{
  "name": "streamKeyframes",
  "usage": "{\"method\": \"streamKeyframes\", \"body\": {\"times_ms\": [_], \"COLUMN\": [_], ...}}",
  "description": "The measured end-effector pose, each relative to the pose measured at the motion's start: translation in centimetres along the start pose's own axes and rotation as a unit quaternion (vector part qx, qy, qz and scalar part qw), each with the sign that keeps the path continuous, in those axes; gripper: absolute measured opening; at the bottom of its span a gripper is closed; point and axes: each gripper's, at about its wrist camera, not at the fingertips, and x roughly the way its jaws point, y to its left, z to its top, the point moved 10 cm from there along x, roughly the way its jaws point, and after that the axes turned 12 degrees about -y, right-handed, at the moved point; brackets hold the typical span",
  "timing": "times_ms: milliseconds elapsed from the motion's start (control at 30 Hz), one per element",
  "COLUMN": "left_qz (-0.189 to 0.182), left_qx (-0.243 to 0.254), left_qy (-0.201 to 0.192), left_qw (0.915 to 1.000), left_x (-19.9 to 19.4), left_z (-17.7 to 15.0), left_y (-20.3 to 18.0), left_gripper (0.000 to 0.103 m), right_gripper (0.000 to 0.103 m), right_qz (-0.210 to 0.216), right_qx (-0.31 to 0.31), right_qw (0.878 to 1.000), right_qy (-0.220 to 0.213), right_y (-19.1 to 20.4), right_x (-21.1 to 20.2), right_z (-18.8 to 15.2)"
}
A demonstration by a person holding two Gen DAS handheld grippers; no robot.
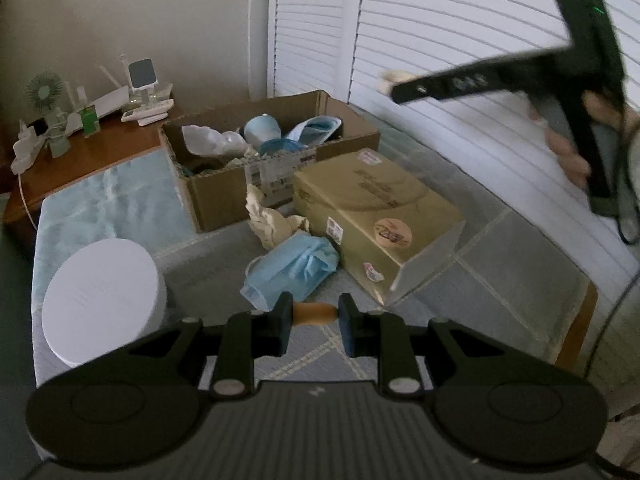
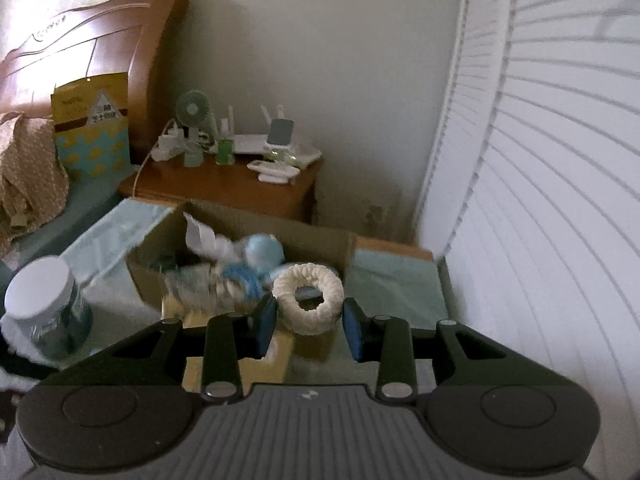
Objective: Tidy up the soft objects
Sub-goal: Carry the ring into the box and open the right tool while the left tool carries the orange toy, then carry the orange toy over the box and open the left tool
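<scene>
I see the bed first, grey-green and spread under everything, with the white shutters running along its far side. On it sits the open cardboard box, already part filled with soft things: a blue plush and some crumpled white bits. Just beside the box, nearer me, lies a closed gold box, and against its near corner a bunched blue face mask and a crumpled beige scrap wait loose on the cover. A white-lidded jar stands off to the left.

My right gripper is clamped across a cream braided ring, pads pressing its two sides, the ring's hole facing the camera. In the left view that gripper hangs high at the right, above the gold box. My left gripper is drawn together on a small orange-brown piece, its long axis running straight from pad to pad; I cannot tell what it is.

What matters next, I judge: the open box lies ahead of and below the ring, just past it in the right view, so the right hand is the nearer one to drop in. The left one has the mask and gold box between it and the opening.
</scene>
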Motion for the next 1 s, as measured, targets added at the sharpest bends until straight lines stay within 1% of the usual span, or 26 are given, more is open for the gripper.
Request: {"method": "streamKeyframes", "body": {"times_ms": [100, 133, 200, 267, 367, 400, 533, 700, 833, 900, 1000], "left_qz": [0.004, 0.005, 0.009, 0.011, 0.011, 0.012, 0.011, 0.010, 0.009, 0.007, 0.008], "left_qx": [-0.006, -0.008, -0.007, -0.005, -0.003, -0.004, -0.007, 0.000, 0.010, 0.019, 0.027], "left_qy": [-0.001, -0.002, -0.005, -0.008, -0.010, -0.011, -0.010, -0.012, -0.020, -0.025, -0.029], "left_qw": [1.0000, 0.9999, 0.9999, 0.9999, 0.9999, 0.9999, 0.9999, 0.9999, 0.9997, 0.9995, 0.9992], "left_x": [0.1, 0.2, 0.4, 0.5, 0.8, 1.0, 1.6, 2.1, 2.4, 2.8, 3.8], "left_z": [0.4, 0.6, 1.0, 1.4, 2.0, 2.1, 2.9, 4.1, 5.7, 6.6, 8.3], "left_y": [0.5, 0.7, 0.9, 1.0, 1.1, 1.2, 1.1, 0.5, -0.3, -0.6, -0.7], "left_gripper": [0.023, 0.023, 0.023, 0.023, 0.023, 0.023, 0.023, 0.023, 0.023, 0.023, 0.023], "right_gripper": [0.042, 0.044, 0.053, 0.082, 0.099, 0.102, 0.103, 0.103, 0.103, 0.103, 0.103], "right_qz": [0.010, 0.016, 0.019, 0.016, 0.014, 0.017, 0.010, 0.007, 0.004, 0.005, 0.021], "right_qx": [-0.006, -0.005, 0.001, 0.002, 0.008, 0.015, 0.036, 0.072, 0.078, 0.084, 0.098], "right_qw": [1.000, 1.000, 1.000, 1.000, 1.000, 1.000, 0.999, 0.997, 0.997, 0.996, 0.994], "right_qy": [0.002, 0.008, 0.012, 0.014, 0.004, 0.004, 0.006, 0.015, 0.019, 0.020, 0.033], "right_y": [0.3, 0.4, 0.4, 0.2, 0.0, 0.1, 0.0, 0.3, 0.8, 1.0, 1.2], "right_x": [2.5, 3.4, 4.5, 4.9, 4.2, 3.7, 1.2, -2.4, -5.2, -6.2, -7.2], "right_z": [1.0, 1.1, 1.2, 0.9, 0.5, 0.2, -0.7, -3.1, -4.9, -5.5, -6.6]}}
